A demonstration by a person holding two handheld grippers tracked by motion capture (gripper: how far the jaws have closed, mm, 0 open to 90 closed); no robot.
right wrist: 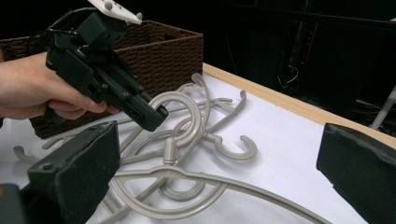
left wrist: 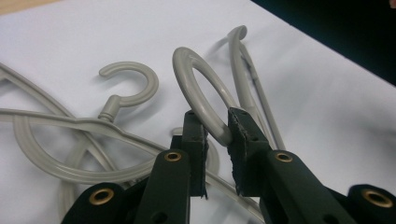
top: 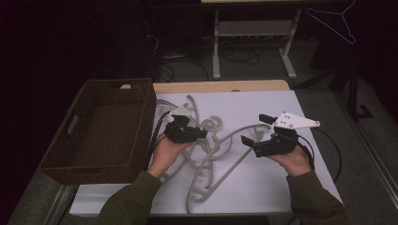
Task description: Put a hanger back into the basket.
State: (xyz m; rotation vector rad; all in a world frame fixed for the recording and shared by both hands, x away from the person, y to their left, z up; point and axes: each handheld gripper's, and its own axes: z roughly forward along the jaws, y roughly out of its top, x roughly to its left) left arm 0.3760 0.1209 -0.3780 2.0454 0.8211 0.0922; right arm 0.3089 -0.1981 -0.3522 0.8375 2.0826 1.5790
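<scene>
- Gripping a grey hanger's hook (left wrist: 201, 88), the left gripper (left wrist: 217, 133) is clamping its jaws on it, lifting it clear of the tangled hangers (top: 211, 154) lying on the counter (top: 281, 187).
- Beside them, the right gripper (top: 256, 129) is waiting, jaws wide apart, holding nothing.
- Left of the pile, the wicker basket (top: 141, 89) is sitting, probably their destination.

Pale grey hangers (top: 213, 154) lie on a white counter (top: 281, 187) with a light wood far edge. The basket (top: 101, 133) is dark brown weave. Both grippers are black, sleeves (top: 126, 201) olive green.
</scene>
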